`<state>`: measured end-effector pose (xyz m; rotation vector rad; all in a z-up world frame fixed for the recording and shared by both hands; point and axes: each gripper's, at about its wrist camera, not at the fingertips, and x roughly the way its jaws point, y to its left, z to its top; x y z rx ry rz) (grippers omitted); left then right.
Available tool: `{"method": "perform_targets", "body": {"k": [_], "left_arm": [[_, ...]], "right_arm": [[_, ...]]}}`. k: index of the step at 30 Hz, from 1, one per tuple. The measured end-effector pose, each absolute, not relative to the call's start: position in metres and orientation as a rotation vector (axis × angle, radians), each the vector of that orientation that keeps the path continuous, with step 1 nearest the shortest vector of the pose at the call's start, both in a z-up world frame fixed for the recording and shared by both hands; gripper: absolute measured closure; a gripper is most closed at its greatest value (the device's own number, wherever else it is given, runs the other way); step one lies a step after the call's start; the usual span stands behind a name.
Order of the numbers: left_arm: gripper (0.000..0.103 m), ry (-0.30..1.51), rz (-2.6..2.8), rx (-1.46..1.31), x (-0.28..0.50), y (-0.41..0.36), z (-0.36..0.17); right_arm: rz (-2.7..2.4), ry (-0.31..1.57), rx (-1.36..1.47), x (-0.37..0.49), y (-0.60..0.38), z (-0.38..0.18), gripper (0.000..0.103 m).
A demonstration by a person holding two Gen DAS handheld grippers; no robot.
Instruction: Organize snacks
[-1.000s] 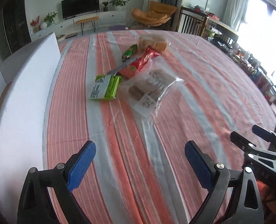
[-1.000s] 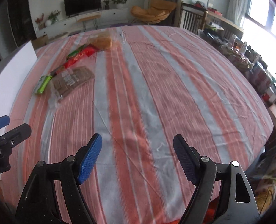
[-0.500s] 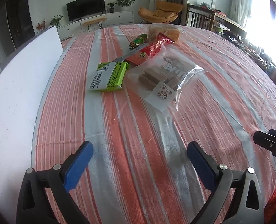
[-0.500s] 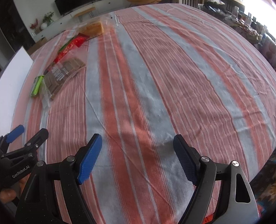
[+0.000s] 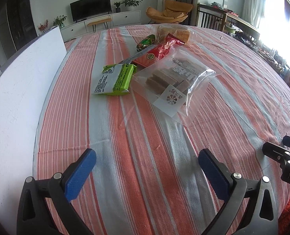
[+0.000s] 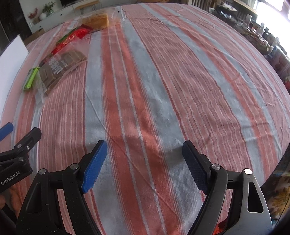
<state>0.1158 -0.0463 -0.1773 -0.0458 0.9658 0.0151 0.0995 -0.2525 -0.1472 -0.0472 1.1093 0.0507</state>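
Observation:
Snacks lie in a loose group on the striped tablecloth. In the left wrist view a green and white packet (image 5: 114, 79) lies next to a clear bag of brown wafer bars (image 5: 174, 80). Behind them are a red packet (image 5: 158, 51), a small green wrapped roll (image 5: 146, 42) and a clear bag of golden cakes (image 5: 176, 34). My left gripper (image 5: 147, 170) is open and empty, short of the green packet. My right gripper (image 6: 145, 166) is open and empty over bare cloth; the snacks (image 6: 60, 66) lie far to its upper left.
A white board (image 5: 17, 90) lies along the table's left side. The striped cloth (image 6: 164, 78) stretches wide to the right of the snacks. The table's right edge drops toward cluttered shelves (image 6: 278, 58). Each gripper shows at the other view's side edge.
My left gripper has moved forward toward the snacks, which now look larger and nearer. My right gripper has tilted down over the cloth. Both stay open.

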Motion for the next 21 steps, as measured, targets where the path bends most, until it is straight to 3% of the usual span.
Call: {"method": "perform_targets", "body": {"k": [21], "left_arm": [[0.000, 0.966, 0.015, -0.045, 0.1161, -0.0466, -0.1776]], "right_arm": [[0.050, 1.112, -0.050, 0.0995, -0.2524, -0.1474, 0.020]]}}
